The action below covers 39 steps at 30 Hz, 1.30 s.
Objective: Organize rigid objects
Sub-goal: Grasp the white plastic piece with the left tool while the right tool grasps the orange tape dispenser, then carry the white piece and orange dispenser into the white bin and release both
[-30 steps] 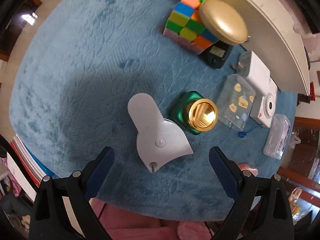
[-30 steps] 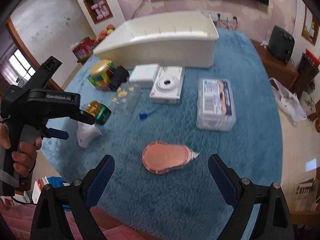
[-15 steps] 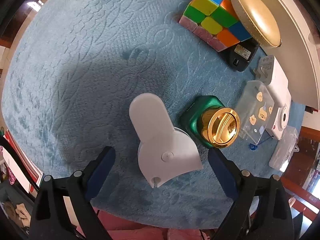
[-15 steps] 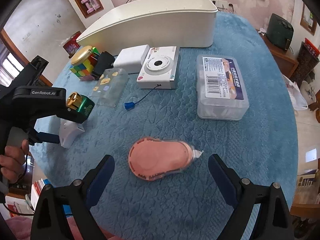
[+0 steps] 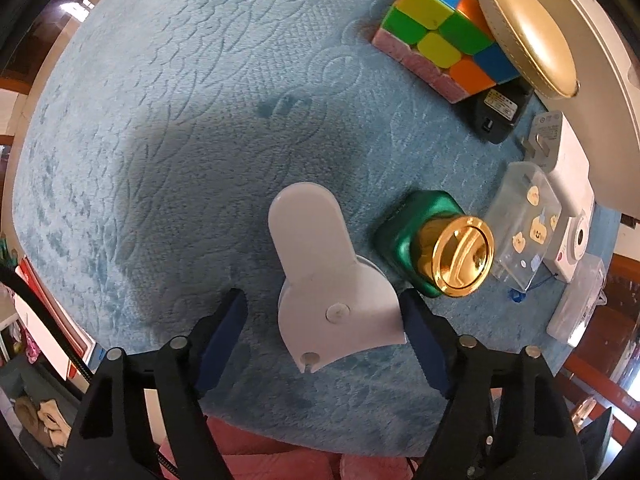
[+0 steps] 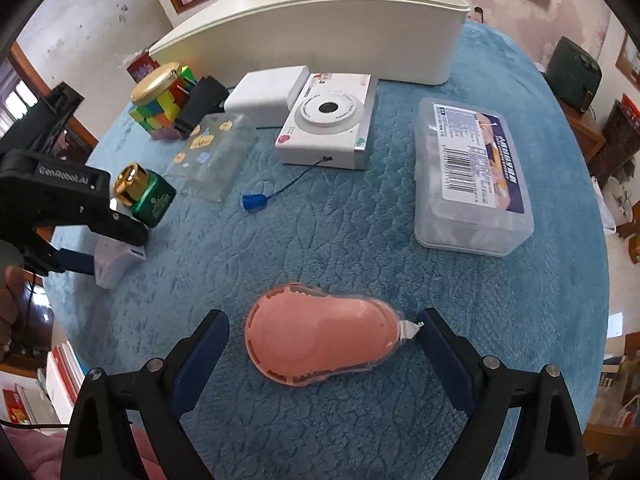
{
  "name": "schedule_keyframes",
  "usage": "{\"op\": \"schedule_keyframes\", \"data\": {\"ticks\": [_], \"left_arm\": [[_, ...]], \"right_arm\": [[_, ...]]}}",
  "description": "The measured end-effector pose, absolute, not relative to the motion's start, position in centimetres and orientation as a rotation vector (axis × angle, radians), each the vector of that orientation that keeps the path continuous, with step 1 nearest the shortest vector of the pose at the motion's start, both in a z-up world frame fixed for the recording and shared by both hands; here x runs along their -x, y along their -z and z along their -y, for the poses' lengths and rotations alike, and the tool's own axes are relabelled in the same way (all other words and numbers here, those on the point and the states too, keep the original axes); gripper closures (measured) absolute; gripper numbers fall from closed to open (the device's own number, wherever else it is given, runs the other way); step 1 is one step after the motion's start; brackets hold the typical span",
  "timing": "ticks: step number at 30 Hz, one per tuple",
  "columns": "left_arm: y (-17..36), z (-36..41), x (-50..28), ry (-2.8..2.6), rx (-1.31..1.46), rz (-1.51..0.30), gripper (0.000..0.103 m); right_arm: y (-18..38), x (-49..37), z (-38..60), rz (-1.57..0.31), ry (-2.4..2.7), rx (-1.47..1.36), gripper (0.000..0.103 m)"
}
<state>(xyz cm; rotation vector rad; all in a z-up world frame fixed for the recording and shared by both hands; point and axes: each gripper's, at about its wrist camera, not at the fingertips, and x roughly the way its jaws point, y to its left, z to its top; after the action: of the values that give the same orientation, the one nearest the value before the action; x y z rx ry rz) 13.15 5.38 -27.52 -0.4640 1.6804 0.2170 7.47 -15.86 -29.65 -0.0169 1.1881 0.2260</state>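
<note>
A white teardrop-shaped dispenser (image 5: 328, 280) lies flat on the blue cloth. My left gripper (image 5: 324, 336) points down over its wide end and its jaws are closing. The right pad (image 5: 420, 340) is at the dispenser's edge, while a gap remains at the left pad (image 5: 224, 332). A pink teardrop-shaped dispenser (image 6: 320, 340) lies between the fingers of my right gripper (image 6: 322, 344), which is open and not pressing on it. In the right wrist view my left gripper (image 6: 106, 246) stands at the far left over the white dispenser (image 6: 116, 260).
A green bottle with a gold cap (image 5: 432, 248) stands right beside the white dispenser. Behind are a colour cube (image 5: 436, 36), a gold oval case (image 5: 528, 36), a black charger (image 5: 496, 112), a clear sticker case (image 6: 212, 156), a white camera (image 6: 328, 128), a clear box (image 6: 468, 176) and a long white bin (image 6: 320, 28).
Left jaws have narrowed around the white dispenser. Right gripper has come down and closer, so the pink dispenser now lies between its fingers.
</note>
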Motion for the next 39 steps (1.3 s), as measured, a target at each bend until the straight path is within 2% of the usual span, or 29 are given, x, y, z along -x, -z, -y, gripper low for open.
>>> {"op": "schedule_keyframes", "data": {"ticks": [4, 6, 8, 12, 17, 31, 39], "left_arm": [[27.4, -6.2, -13.5, -0.234, 0.474, -1.688, 0.031], [27.3, -6.7, -13.5, -0.248, 0.468, -1.696, 0.039], [27.3, -7.2, -13.4, -0.252, 0.470, -1.697, 0.042], [27.3, -8.5, -13.1, -0.238, 0.522, -1.692, 0.043], [27.3, -9.6, -12.8, -0.228, 0.554, -1.689, 0.043], [26.3, -12.7, -8.5, -0.234, 0.609, -1.699, 0.043], [23.6, -13.4, -5.5, -0.229, 0.635, -1.663, 0.043]], "right_arm": [[29.9, -7.3, 14.9, -1.191, -0.218, 0.109, 0.008], [30.2, -7.0, 14.2, -1.188, -0.216, 0.178, 0.008], [30.3, -6.8, 13.7, -1.177, -0.222, 0.217, 0.008], [30.3, -6.9, 13.8, -1.190, -0.219, 0.198, 0.008], [30.1, -7.0, 14.1, -1.177, -0.198, 0.174, 0.017], [29.3, -6.0, 13.9, -1.215, -0.211, 0.152, 0.017], [27.3, -4.4, 13.3, -1.204, -0.242, 0.163, 0.017]]}}
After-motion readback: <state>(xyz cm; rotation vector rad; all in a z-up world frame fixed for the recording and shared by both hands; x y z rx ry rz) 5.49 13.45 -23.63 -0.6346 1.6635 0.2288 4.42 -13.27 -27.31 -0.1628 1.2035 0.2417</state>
